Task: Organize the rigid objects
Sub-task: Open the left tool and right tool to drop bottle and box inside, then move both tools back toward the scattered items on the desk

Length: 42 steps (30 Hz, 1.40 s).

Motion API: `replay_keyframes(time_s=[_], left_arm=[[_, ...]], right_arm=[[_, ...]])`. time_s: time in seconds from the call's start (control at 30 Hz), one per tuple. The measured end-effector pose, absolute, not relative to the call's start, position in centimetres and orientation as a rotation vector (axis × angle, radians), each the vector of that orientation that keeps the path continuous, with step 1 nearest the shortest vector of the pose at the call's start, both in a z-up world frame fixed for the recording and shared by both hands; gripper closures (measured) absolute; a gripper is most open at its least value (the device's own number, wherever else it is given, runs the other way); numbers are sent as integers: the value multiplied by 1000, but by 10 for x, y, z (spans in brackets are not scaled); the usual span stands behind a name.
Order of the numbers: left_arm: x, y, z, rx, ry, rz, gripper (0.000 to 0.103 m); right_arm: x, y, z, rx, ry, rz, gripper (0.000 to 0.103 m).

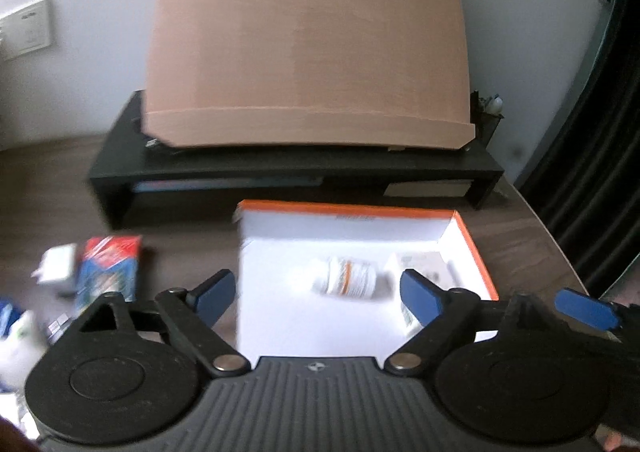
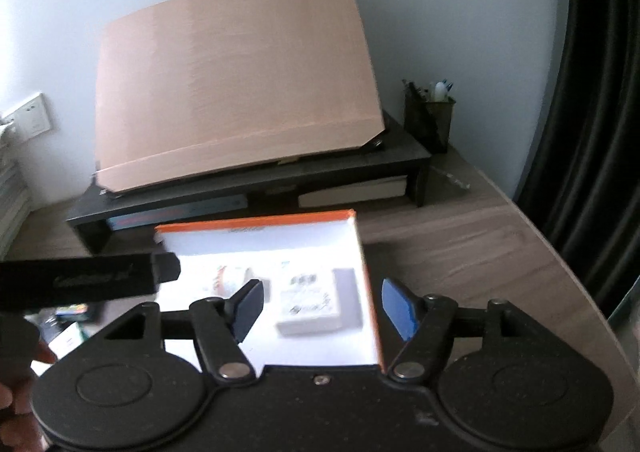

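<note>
An open white box with an orange rim (image 1: 470, 248) lies on the wooden desk. Inside it lie a white pill bottle with an orange band (image 1: 346, 278) and a small white carton (image 1: 420, 264). My left gripper (image 1: 318, 294) hovers open and empty above the box's near edge. A red and blue packet (image 1: 108, 268) and a small white item (image 1: 56, 264) lie on the desk to its left. In the right wrist view the box (image 2: 364, 252) holds the carton (image 2: 310, 302) and the partly hidden bottle (image 2: 232, 280). My right gripper (image 2: 320, 306) is open and empty above the box's right side.
A black monitor riser (image 1: 296, 168) stands behind the box, with a tilted brown board (image 1: 308, 44) on top and books beneath. A black pen holder (image 2: 428, 118) stands at the riser's right end. The desk edge and a dark curtain (image 2: 596, 92) are on the right.
</note>
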<state>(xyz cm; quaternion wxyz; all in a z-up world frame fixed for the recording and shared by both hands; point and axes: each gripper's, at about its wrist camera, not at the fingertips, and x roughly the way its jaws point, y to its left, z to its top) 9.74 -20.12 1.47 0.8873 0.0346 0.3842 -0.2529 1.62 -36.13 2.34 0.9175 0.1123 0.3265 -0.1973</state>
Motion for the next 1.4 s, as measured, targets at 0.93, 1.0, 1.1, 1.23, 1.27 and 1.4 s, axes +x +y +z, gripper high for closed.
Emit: replay_keyframes(time_s=[0.93, 1.0, 1.1, 1.23, 1.27, 1.4], left_arm=[[-5, 71, -7, -62, 733, -119, 0], [-1, 80, -13, -81, 752, -106, 0], [1, 86, -16, -94, 756, -118, 0], [-4, 104, -20, -109, 761, -83, 0], [-5, 109, -20, -115, 763, -74, 0], [-14, 129, -18, -122, 752, -17, 0]], right_arm=[[-7, -168, 15, 111, 768, -96, 19], [-7, -162, 14, 105, 773, -93, 19], [-10, -156, 15, 100, 775, -84, 19], [-11, -141, 18, 90, 770, 5, 19], [-9, -133, 18, 76, 775, 52, 19], [-1, -89, 12, -5, 786, 272, 19]])
